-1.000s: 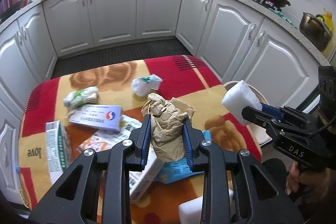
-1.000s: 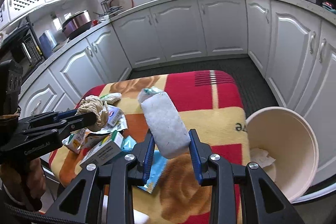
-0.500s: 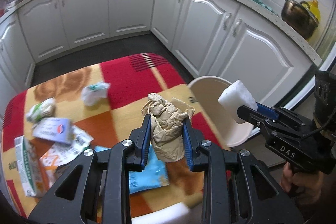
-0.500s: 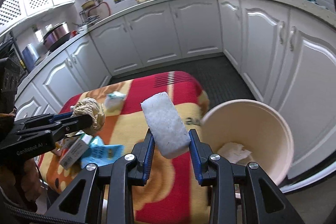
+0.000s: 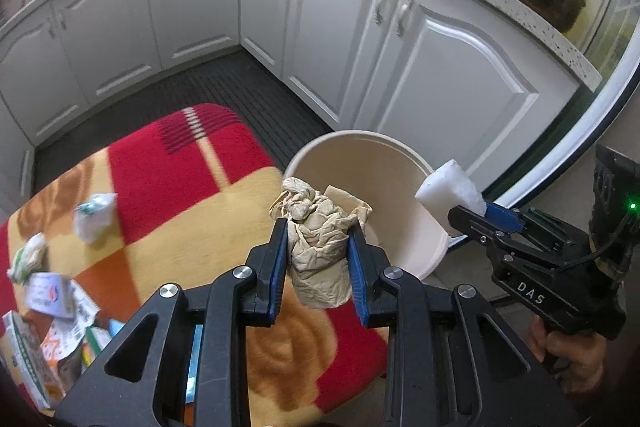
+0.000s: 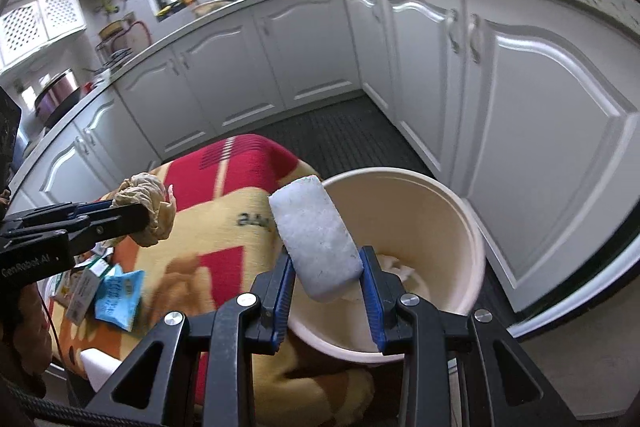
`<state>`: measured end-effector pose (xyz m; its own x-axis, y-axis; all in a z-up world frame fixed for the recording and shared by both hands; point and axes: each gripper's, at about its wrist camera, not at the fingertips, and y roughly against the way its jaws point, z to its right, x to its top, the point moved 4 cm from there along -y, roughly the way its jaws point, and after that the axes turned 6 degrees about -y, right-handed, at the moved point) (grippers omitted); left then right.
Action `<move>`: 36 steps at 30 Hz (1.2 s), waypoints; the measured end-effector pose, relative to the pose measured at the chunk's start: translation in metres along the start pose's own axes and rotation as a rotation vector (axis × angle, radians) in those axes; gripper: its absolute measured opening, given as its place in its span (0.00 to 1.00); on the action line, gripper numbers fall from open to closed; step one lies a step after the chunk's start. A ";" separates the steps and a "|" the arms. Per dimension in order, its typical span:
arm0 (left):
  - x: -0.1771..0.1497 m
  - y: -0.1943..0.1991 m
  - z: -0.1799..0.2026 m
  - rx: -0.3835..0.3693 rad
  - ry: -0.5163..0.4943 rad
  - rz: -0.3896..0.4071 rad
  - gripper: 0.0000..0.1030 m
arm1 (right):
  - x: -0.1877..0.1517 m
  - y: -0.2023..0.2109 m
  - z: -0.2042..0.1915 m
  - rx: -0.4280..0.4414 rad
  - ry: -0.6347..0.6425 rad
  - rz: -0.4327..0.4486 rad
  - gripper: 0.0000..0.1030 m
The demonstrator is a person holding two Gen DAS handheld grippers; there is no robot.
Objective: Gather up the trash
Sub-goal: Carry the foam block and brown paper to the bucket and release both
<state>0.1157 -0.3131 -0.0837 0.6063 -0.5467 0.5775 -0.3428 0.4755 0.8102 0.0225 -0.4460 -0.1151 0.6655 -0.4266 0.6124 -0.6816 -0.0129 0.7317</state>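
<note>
My left gripper (image 5: 318, 247) is shut on a crumpled brown paper wad (image 5: 316, 247), held over the blanket's right edge next to the cream bin (image 5: 420, 179). My right gripper (image 6: 326, 267) is shut on a white foam block (image 6: 314, 235), hanging above the near rim of the bin (image 6: 472, 227). White crumpled paper (image 6: 394, 265) lies at the bin's bottom. In the left wrist view the right gripper (image 5: 460, 211) shows with the foam block (image 5: 446, 193) over the bin's right side. The left gripper (image 6: 140, 217) with the wad (image 6: 150, 205) shows at the left of the right wrist view.
A table under a red, yellow and orange blanket (image 5: 168, 167) holds more litter: a white wrapper (image 5: 94, 217), boxes and leaflets (image 5: 52, 291), a blue packet (image 6: 118, 295). White kitchen cabinets (image 5: 440, 67) stand close behind the bin. A dark floor mat (image 6: 344, 135) lies beyond.
Both grippers have swung to the right, from over the littered blanket to the bin, each carrying its load. The bin now fills the middle of both views.
</note>
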 end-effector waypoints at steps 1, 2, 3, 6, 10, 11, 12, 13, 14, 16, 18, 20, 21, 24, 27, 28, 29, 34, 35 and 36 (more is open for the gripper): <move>0.002 -0.005 0.003 -0.010 -0.003 -0.010 0.25 | -0.001 0.000 0.003 -0.004 -0.007 -0.001 0.30; 0.003 -0.009 0.005 -0.017 -0.005 -0.018 0.25 | -0.001 0.000 0.008 -0.010 -0.015 -0.004 0.30; 0.005 -0.014 0.009 -0.023 -0.009 -0.029 0.25 | -0.002 -0.001 0.010 -0.013 -0.018 -0.005 0.30; 0.010 -0.026 0.017 -0.031 -0.023 -0.047 0.25 | -0.005 -0.005 0.020 -0.028 -0.031 -0.012 0.30; 0.013 -0.042 0.026 -0.031 -0.047 -0.068 0.25 | -0.008 -0.013 0.031 -0.034 -0.057 -0.028 0.30; 0.014 -0.046 0.028 -0.032 -0.052 -0.074 0.25 | -0.009 -0.016 0.034 -0.035 -0.063 -0.035 0.30; 0.014 -0.049 0.030 -0.034 -0.055 -0.080 0.25 | -0.009 -0.019 0.035 -0.037 -0.067 -0.040 0.30; 0.014 -0.052 0.031 -0.035 -0.056 -0.084 0.25 | -0.010 -0.021 0.037 -0.041 -0.070 -0.045 0.30; 0.014 -0.054 0.031 -0.034 -0.056 -0.087 0.25 | -0.011 -0.024 0.039 -0.046 -0.074 -0.051 0.30; 0.014 -0.059 0.032 -0.031 -0.055 -0.092 0.25 | -0.014 -0.029 0.043 -0.052 -0.084 -0.063 0.30; 0.014 -0.064 0.031 -0.031 -0.052 -0.096 0.25 | -0.014 -0.034 0.046 -0.055 -0.095 -0.074 0.30; 0.013 -0.066 0.029 -0.035 -0.046 -0.098 0.25 | -0.015 -0.038 0.050 -0.056 -0.102 -0.079 0.30; 0.013 -0.067 0.029 -0.037 -0.045 -0.099 0.25 | -0.015 -0.040 0.052 -0.059 -0.106 -0.082 0.30; 0.012 -0.070 0.029 -0.024 -0.052 -0.098 0.26 | -0.015 -0.043 0.055 -0.070 -0.107 -0.082 0.31; 0.013 -0.072 0.027 -0.005 -0.045 -0.095 0.30 | -0.013 -0.046 0.057 -0.086 -0.114 -0.081 0.50; 0.013 -0.074 0.026 -0.014 -0.036 -0.100 0.33 | -0.013 -0.047 0.059 -0.089 -0.122 -0.077 0.51; 0.012 -0.075 0.024 -0.024 -0.025 -0.105 0.35 | -0.013 -0.046 0.060 -0.091 -0.126 -0.075 0.51; 0.009 -0.075 0.016 -0.025 0.004 -0.112 0.48 | -0.016 -0.047 0.061 -0.091 -0.134 -0.090 0.51; 0.009 -0.075 0.015 -0.021 0.004 -0.111 0.48 | -0.017 -0.048 0.060 -0.090 -0.134 -0.092 0.51; 0.008 -0.074 0.014 -0.020 0.005 -0.112 0.49 | -0.017 -0.048 0.060 -0.089 -0.134 -0.093 0.51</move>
<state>0.1358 -0.3629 -0.1377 0.6438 -0.5934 0.4831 -0.2587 0.4254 0.8672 0.0255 -0.4926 -0.1789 0.6737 -0.5443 0.4999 -0.5854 0.0198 0.8105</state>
